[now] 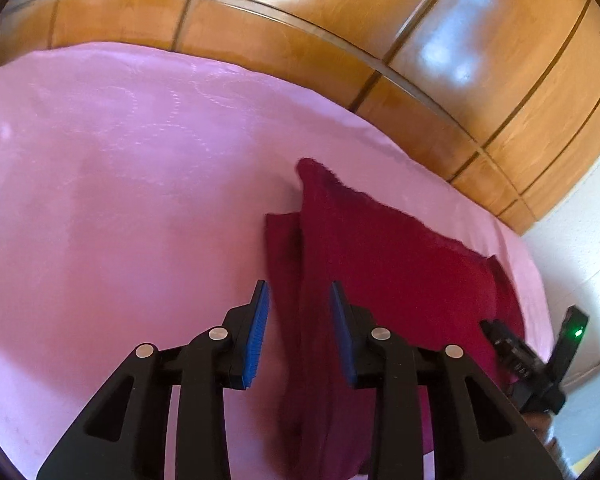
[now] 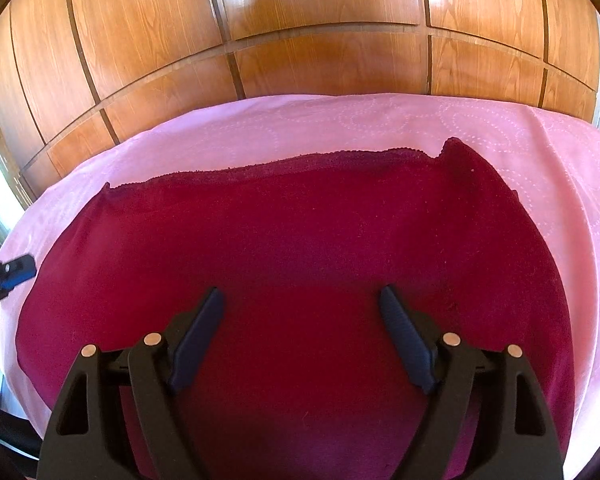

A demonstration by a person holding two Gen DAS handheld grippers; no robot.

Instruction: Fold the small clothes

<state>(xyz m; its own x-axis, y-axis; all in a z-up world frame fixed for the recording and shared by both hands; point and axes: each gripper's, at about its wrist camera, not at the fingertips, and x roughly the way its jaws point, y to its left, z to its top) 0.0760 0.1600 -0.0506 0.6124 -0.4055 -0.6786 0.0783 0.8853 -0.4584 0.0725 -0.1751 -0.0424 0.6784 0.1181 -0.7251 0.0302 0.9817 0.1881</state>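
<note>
A dark red cloth (image 2: 300, 248) lies spread on a pink bed cover (image 1: 120, 160), in front of a wall of wooden wardrobe doors (image 2: 300, 40). What kind of clothing it is cannot be told; its far edge has a small bumpy trim. The thing most likely to go wrong is a messy fold. Along one side of the cloth a strip (image 1: 282, 248) is already doubled under or over, and the far corner (image 2: 456, 148) sticks up in a little peak. If a claw pinches only the top layer there, or grabs the bed cover too, the cloth could bunch up or drag the cover along. The left claw (image 1: 300, 300) is open a little way and holds nothing. It hangs right over that doubled side edge, with the edge running between its blue fingers (image 1: 260, 320). The right claw (image 2: 300, 300) is open wide and holds nothing. It hangs over the middle of the cloth, with red on every side of it. I cannot tell if either claw touches the cloth.
</note>
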